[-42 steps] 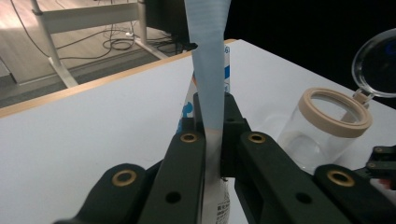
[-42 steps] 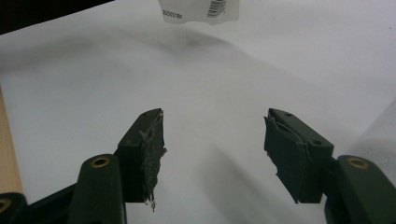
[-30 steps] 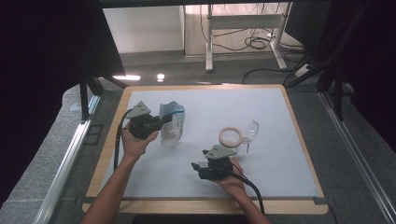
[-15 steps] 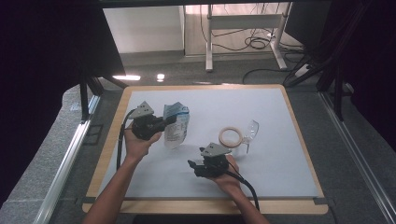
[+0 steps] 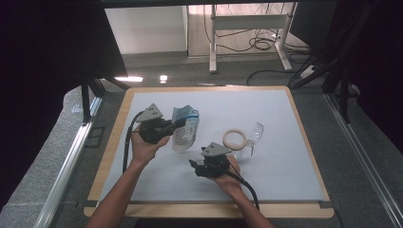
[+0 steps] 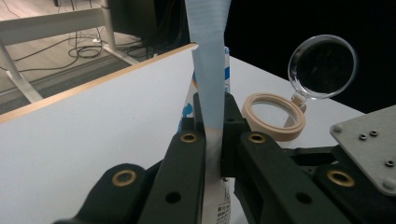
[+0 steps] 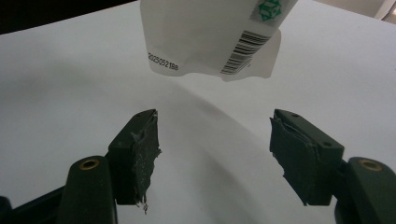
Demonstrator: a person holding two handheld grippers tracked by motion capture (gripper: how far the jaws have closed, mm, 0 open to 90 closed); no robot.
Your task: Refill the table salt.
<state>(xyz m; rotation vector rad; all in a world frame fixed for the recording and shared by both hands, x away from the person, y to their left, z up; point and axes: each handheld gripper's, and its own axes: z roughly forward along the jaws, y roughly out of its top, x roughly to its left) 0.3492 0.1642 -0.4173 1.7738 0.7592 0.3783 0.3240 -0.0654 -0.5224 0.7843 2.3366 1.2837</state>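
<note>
On the white mat of the wood-rimmed table [image 5: 119, 142], the left gripper [image 5: 177, 125] has its jaws clamped on the edge of a blue-and-white plastic pouch [image 5: 185, 128], holding it upright at the mat's left-centre. In the left gripper view the two black jaws press flat against the thin blue seam of the pouch [image 6: 212, 74], which rises straight up between them, with printed white film showing below the grip. The right gripper [image 5: 194, 166] sits nearer the person, just below and to the right of the pouch, with its jaws spread wide and nothing between them. In the right gripper view the pouch's lower end [image 7: 210, 37], showing a barcode, a date code and a green recycling mark, hangs a little ahead of and above the open jaws, apart from them and clear of the mat, casting a shadow beneath it. The torn grey pads [image 7: 145, 154] on the jaw faces are bare. To the right of the pouch a cream-coloured ring [image 5: 235, 139] lies flat on the mat, and a clear round lens on a short stem [image 5: 255, 134] stands touching its far side; the left gripper view shows the ring [image 6: 273, 116] and lens [image 6: 323, 66] just beyond the held pouch.
</note>
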